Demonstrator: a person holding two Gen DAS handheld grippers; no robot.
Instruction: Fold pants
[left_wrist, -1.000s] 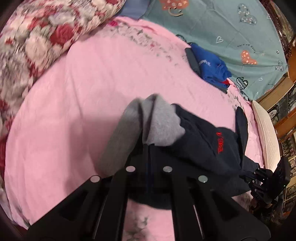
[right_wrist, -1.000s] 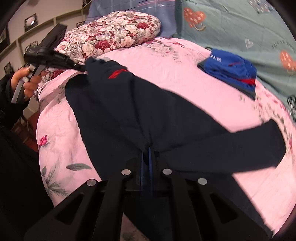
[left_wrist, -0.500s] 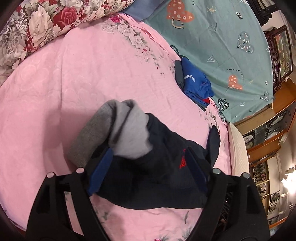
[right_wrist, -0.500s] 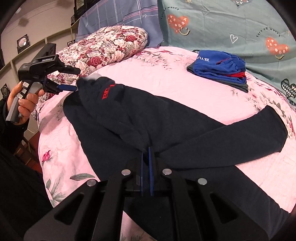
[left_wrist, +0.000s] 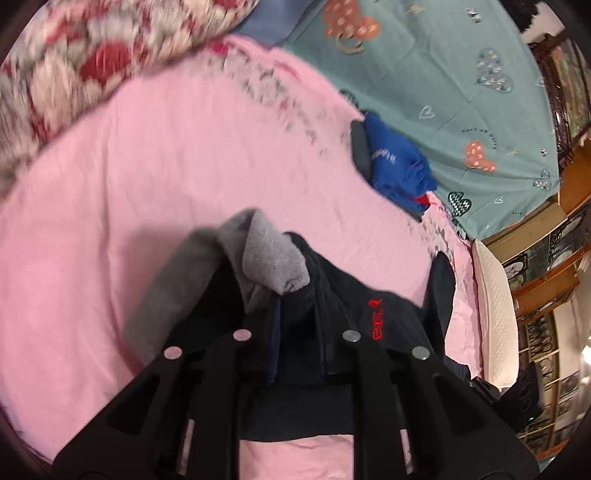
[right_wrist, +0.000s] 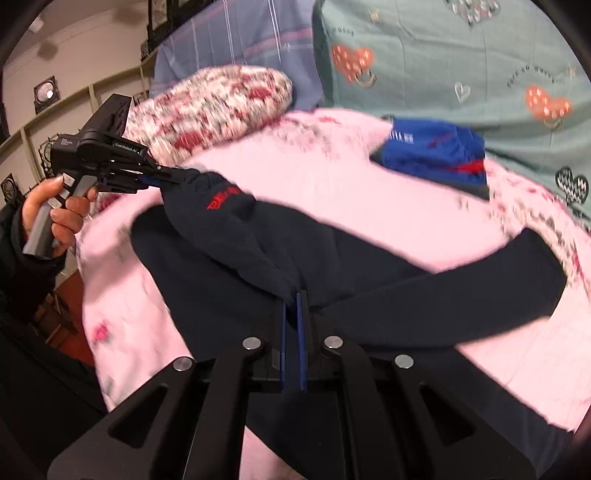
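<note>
Having narrowed again from the wide spread of half a second ago, closing the left gripper around the waistband of the pants, blue pads a small gap apart with thick cloth bunched between. Keeping the right gripper pinched nearly shut on a fold of the same dark cloth near the crotch. Lying spread across the pink bedspread, one leg reaching out to the right, waist end lifted off the bed. Judging the step as carrying the waist over to lay one half on the other: lifting both holds together, keeping the cloth taut between them, lining up edges before lowering. Looking heavy and fleecy, navy outside with grey fuzzy lining turned out at the waist and a small red logo. Lying behind, a folded blue garment and a flowered pillow.
</note>
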